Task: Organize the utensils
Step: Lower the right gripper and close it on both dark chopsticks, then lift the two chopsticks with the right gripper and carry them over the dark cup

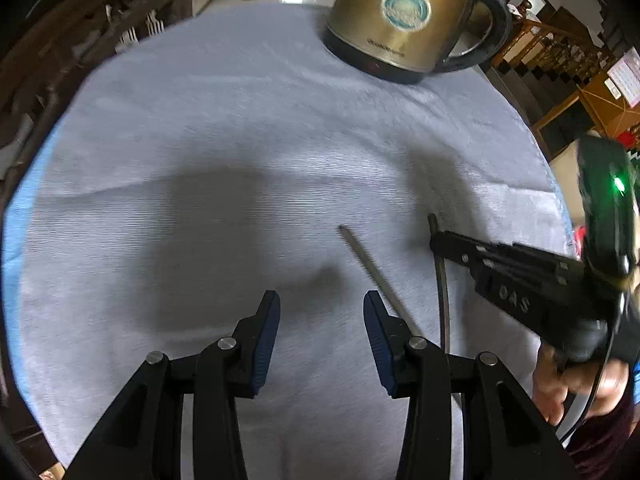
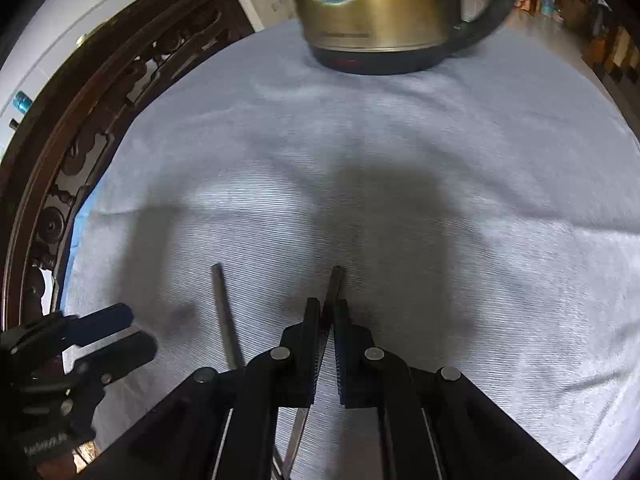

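Left gripper (image 1: 320, 336) hangs over the grey cloth (image 1: 240, 140), jaws apart, nothing between them. Just right of its right finger lies one loose chopstick (image 1: 372, 270), flat on the cloth. Further right, my right gripper (image 2: 327, 312) is clamped shut on the second chopstick (image 2: 335, 280), whose tip pokes out beyond the pads. Brass kettle (image 1: 400, 16) stands well back. I judge this the pick-up step: one stick gripped, not yet lifted. Next the left needs to shift right, straddle the loose stick and close squarely.

Two rods (image 2: 226, 316) before kettle (image 2: 380, 4)
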